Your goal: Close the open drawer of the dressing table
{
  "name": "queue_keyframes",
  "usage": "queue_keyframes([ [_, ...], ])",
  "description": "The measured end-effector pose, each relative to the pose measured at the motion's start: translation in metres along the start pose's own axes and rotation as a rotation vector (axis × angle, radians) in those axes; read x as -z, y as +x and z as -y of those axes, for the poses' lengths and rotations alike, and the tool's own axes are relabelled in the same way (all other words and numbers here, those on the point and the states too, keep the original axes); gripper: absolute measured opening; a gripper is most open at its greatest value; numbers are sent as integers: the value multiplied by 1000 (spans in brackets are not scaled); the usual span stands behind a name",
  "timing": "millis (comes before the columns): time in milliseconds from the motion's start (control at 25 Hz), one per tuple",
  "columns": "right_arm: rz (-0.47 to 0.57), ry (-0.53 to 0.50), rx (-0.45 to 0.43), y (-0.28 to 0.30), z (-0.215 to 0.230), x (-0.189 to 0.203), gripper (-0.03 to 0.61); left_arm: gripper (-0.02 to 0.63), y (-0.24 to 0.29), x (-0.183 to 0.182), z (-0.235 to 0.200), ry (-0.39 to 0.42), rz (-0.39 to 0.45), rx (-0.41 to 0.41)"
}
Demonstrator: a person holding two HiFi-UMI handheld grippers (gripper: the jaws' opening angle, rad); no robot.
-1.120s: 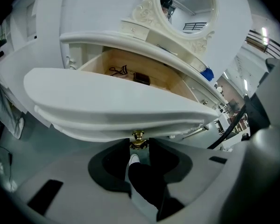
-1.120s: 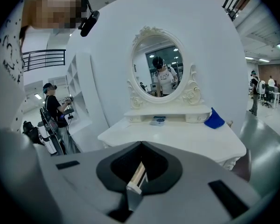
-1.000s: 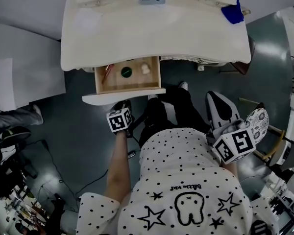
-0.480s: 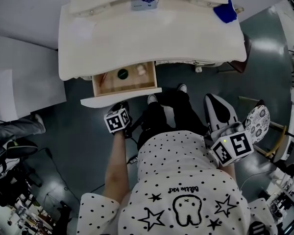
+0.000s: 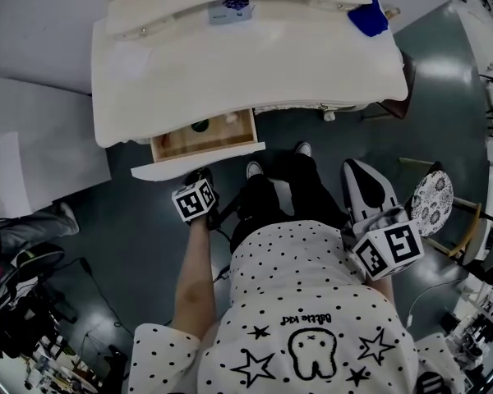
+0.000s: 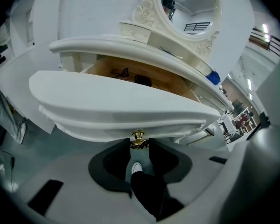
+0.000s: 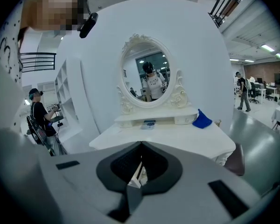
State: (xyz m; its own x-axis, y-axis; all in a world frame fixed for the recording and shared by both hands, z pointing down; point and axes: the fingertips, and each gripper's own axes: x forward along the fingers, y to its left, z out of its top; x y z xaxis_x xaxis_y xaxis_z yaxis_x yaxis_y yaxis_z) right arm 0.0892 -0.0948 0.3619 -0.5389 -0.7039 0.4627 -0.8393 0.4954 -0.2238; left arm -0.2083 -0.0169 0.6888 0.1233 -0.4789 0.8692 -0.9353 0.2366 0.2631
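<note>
pinching knob (image 6: 138,137), left gripper (image 6: 139,144); small items (image 6: 141,80) in part-open drawer (image 6: 116,101); right gripper (image 7: 140,148) jaws pressed together

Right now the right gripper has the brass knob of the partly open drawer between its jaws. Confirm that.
Wrong gripper. It is the left gripper that has the brass knob of the partly open drawer between its jaws, as the left gripper view shows. The right gripper is off to the side, away from the dressing table, shut on nothing.
</note>
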Motion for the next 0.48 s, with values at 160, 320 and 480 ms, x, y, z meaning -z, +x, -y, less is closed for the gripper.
queue_keyframes([
  [160,0,-1,-2,3,-1,-2,9,135,3,-9,-1,0,15,-8],
  [320,0,7,2,4,0,-2,9,135,7,-18,-1,11,17,-14],
  [480,-3,10,4,6,1,-2,9,135,11,-28,-1,34,20,-18],
])
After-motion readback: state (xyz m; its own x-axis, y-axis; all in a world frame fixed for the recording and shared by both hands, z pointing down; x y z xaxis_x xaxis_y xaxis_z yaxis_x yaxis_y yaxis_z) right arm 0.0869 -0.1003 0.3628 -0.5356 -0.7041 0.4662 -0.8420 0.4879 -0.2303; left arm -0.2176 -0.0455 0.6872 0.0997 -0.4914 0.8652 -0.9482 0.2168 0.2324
